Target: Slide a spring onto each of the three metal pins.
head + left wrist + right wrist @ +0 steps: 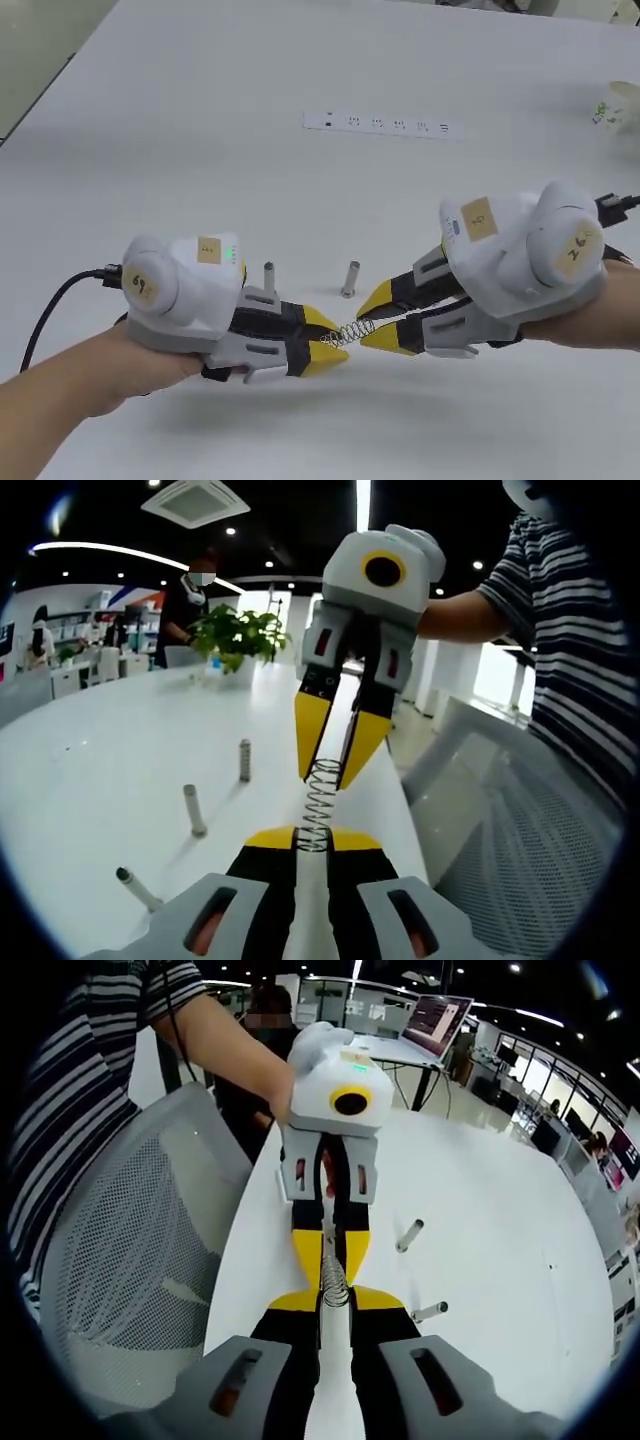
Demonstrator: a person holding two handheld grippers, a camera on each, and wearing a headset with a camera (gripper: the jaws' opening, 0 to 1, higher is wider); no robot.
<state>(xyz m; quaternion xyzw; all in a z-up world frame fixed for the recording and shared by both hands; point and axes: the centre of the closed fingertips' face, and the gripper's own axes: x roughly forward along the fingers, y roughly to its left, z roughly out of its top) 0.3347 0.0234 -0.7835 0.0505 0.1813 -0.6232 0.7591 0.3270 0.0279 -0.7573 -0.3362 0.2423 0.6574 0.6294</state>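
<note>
A small metal spring (348, 335) hangs in the air above the white table (200, 150), stretched between my two grippers. My left gripper (335, 352) is shut on one end of the spring (318, 805). From the opposite side, my right gripper (366, 327) is shut on the other end. In the right gripper view the spring (335, 1284) runs from my right gripper (336, 1300) to the left gripper (331, 1258). Two upright metal pins (268, 278) (351, 279) stand just behind the grippers. Three bare pins (244, 760) (193, 810) (135, 888) line up in the left gripper view.
A white power strip (383, 124) lies farther back on the table. A paper cup (620, 103) sits at the far right edge. A black cable (55, 305) trails from the left gripper. A mesh chair (130, 1240) stands at the table's near side.
</note>
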